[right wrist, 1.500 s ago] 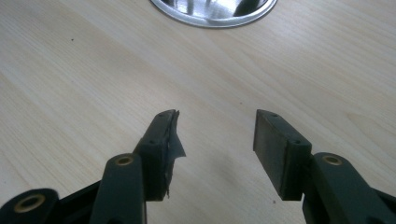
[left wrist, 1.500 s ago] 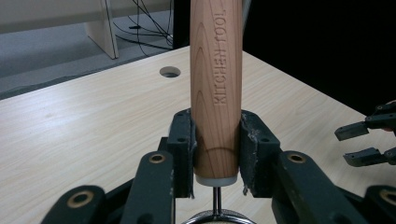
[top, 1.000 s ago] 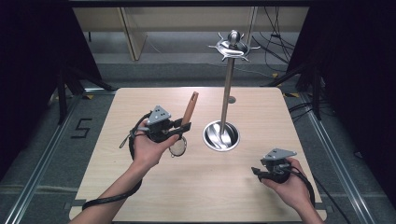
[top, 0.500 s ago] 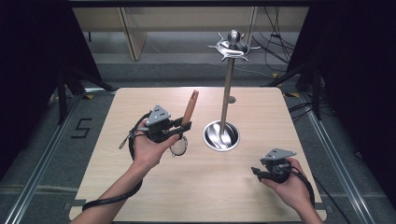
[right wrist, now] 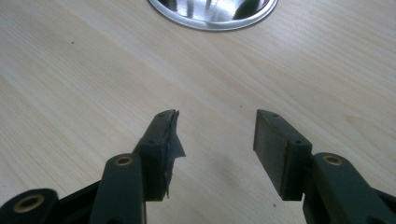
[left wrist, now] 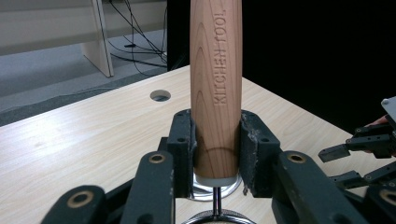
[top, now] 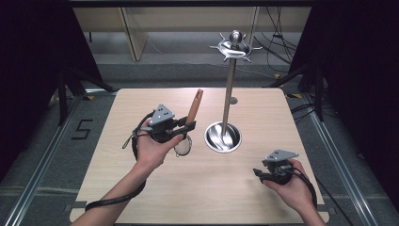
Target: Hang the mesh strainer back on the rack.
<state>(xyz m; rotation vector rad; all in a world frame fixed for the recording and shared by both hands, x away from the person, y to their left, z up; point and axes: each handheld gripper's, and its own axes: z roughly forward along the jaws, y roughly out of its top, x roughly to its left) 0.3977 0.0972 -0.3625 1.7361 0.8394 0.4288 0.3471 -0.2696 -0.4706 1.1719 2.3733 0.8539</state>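
The left gripper [left wrist: 217,154] clamps the stiff, light wooden handle [left wrist: 215,88] low between its pads, while the right gripper [right wrist: 217,140] gapes empty.

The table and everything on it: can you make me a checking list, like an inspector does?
Surface: light wooden table, with a small round hole.
Job's things: wooden-handled strainer, handle up; metal stand with a round dished base.
Clutter: nothing seen.
Grippers: left gripper shut on the strainer's handle; right gripper open, nothing between its jaws, low over the table.
Cables: black cable along the left forearm; more cables on the floor behind.
Surroundings: grey floor, dark curtains, pale furniture.
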